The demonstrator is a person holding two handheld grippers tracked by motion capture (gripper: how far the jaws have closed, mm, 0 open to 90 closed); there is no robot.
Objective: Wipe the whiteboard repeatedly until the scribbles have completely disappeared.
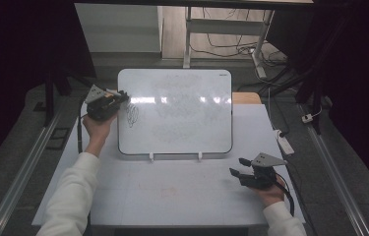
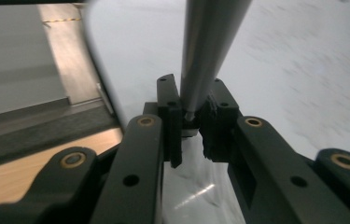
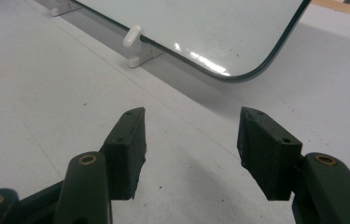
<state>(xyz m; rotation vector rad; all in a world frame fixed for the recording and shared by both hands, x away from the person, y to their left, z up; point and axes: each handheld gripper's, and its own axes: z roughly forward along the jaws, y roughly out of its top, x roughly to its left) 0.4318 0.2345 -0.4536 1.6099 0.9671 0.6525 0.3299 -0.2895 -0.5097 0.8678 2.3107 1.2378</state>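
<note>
L gripper (image 2: 189, 122) is clamped tight on a grey marker (image 2: 210, 42). Marker's long axis runs straight out ahead of the jaws, far end aimed at the whiteboard (image 1: 192, 113), by the scribble (image 1: 132, 114) near its left edge. R gripper (image 3: 189, 149): jaws wide apart w/ nothing between, low over the table (image 1: 172, 191), board's lower corner just ahead.

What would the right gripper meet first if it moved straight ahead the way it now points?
Probably the whiteboard's lower rounded corner, leaning on its white clip stand. The right gripper has open fingers with bare table between; depth is uncertain.
</note>
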